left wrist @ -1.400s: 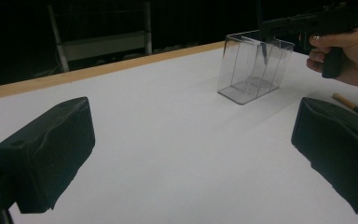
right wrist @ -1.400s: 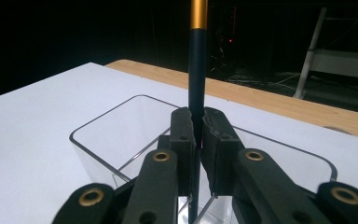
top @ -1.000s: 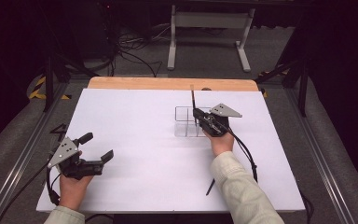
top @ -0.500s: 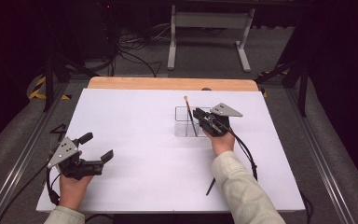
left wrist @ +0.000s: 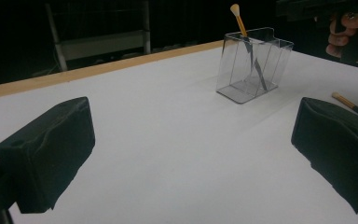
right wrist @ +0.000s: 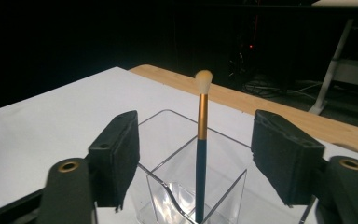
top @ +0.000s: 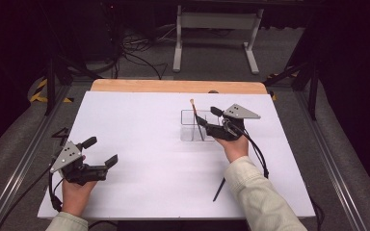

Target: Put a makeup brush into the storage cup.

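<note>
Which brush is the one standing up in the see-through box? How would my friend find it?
Look at the white table, then at the clear plastic box near its far side. Inside stands a thin brush with a dark handle, a gold band and a pale fluffy tip poking out above the rim. The other brush lies flat on the table near the person's right sleeve.

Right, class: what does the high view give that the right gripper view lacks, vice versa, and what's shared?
High view: the open left gripper and a second brush lying on the table near the right forearm. Right gripper view: the jaws of the right gripper, just opened, stand clear of the brush between them. Both: that brush in the clear holder.
</note>
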{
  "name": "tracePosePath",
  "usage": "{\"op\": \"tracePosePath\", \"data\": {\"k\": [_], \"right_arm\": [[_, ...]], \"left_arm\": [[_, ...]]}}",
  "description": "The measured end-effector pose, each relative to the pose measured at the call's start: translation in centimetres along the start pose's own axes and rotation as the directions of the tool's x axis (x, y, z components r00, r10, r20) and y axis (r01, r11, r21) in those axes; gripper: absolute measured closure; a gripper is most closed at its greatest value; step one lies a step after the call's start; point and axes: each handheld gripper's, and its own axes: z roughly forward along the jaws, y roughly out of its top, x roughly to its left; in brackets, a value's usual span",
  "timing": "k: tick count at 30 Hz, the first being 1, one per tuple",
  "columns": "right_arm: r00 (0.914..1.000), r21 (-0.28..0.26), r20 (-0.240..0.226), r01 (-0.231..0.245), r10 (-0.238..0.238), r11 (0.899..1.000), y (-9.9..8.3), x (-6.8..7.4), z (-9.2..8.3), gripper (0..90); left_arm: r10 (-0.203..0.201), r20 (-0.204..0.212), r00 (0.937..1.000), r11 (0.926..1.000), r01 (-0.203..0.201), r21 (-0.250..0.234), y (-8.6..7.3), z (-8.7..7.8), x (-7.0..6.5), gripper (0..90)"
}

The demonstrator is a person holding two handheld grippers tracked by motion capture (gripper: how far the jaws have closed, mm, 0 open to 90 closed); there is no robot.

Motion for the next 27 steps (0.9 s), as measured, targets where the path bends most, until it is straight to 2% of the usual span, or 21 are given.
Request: {"op": "tracePosePath", "data": {"k": [5,8,10,17,27], "right_arm": [[0.9992,-0.027,-0.041,-0.005,0.004,1.000,0.9,0.0,-1.2,14.0],[0.9994,-0.028,-0.028,0.021,-0.022,0.999,1.4,0.2,-2.0,7.4],[0.9995,-0.028,-0.026,0.016,-0.017,0.999,1.6,0.2,-2.5,2.6],[0.9993,0.003,-0.017,0.032,-0.032,0.999,2.1,-0.1,-4.4,1.2],[0.9984,-0.018,-0.025,0.051,-0.051,0.999,2.7,0.0,-6.7,1.2]], "left_arm": [[-0.001,0.000,1.0000,1.0000,0.001,0.002,0.0,0.0,0.0,0.3],[-0.004,0.002,1.0000,1.0000,0.004,-0.001,0.0,0.1,0.0,0.3],[-0.005,0.003,1.0000,1.0000,0.005,0.000,0.0,0.2,0.0,0.3],[-0.003,0.007,1.0000,1.0000,0.003,0.000,0.0,0.4,0.0,0.3],[-0.002,0.008,1.0000,1.0000,0.002,0.002,0.0,0.5,-0.1,0.3]]}}
